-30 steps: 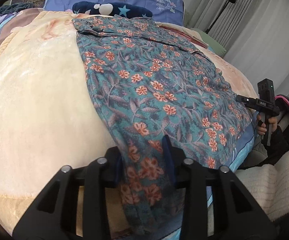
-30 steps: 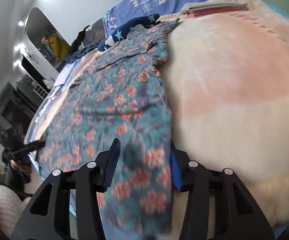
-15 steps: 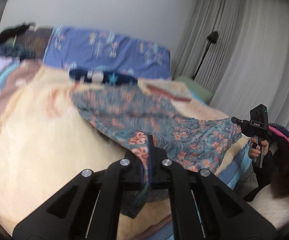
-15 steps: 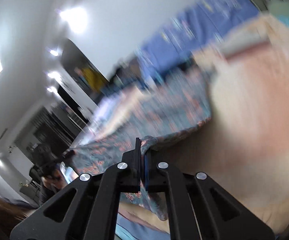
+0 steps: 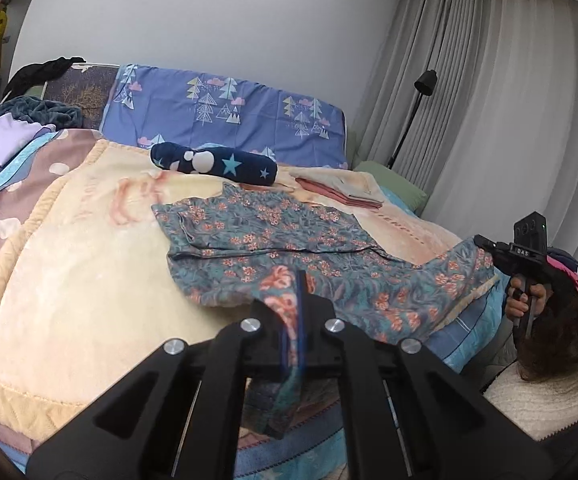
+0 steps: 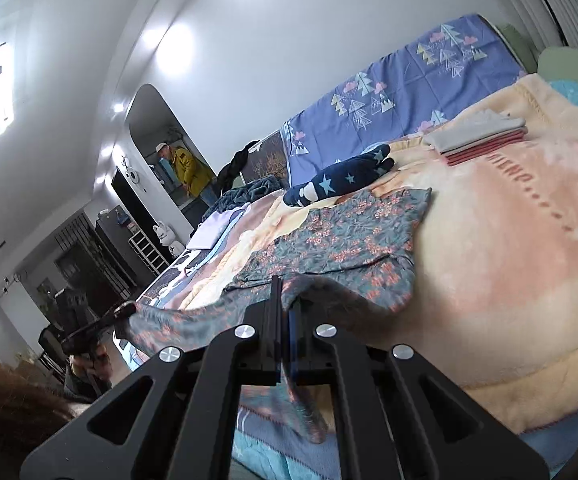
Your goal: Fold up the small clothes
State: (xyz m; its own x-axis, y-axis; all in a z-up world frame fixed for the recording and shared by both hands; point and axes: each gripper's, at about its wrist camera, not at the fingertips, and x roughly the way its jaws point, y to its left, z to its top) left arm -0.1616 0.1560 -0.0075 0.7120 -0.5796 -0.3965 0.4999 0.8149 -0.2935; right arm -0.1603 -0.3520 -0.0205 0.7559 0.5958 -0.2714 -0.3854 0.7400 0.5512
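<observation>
Left wrist view: both the left claw (image 5: 301,280) and right claw (image 6: 285,308) pinch the floral garment (image 5: 269,236) over the blanket (image 5: 69,280).

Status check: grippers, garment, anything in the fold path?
Left gripper and right gripper shut on floral garment, near edge lifted. Star-print pillow lies beyond the far edge.

Left gripper (image 5: 301,300) hides the strip of floral garment (image 5: 289,240) pinched between its pads; the hem below is blurred. Right gripper (image 6: 285,320) likewise covers its pinched fold, and the cloth hanging under it is smeared. The person's hair (image 5: 561,336) is cut by the picture's edge. The figure in yellow (image 6: 187,170) in the doorway is too small to detail. Blanket lettering (image 6: 529,184) is unreadable.
</observation>
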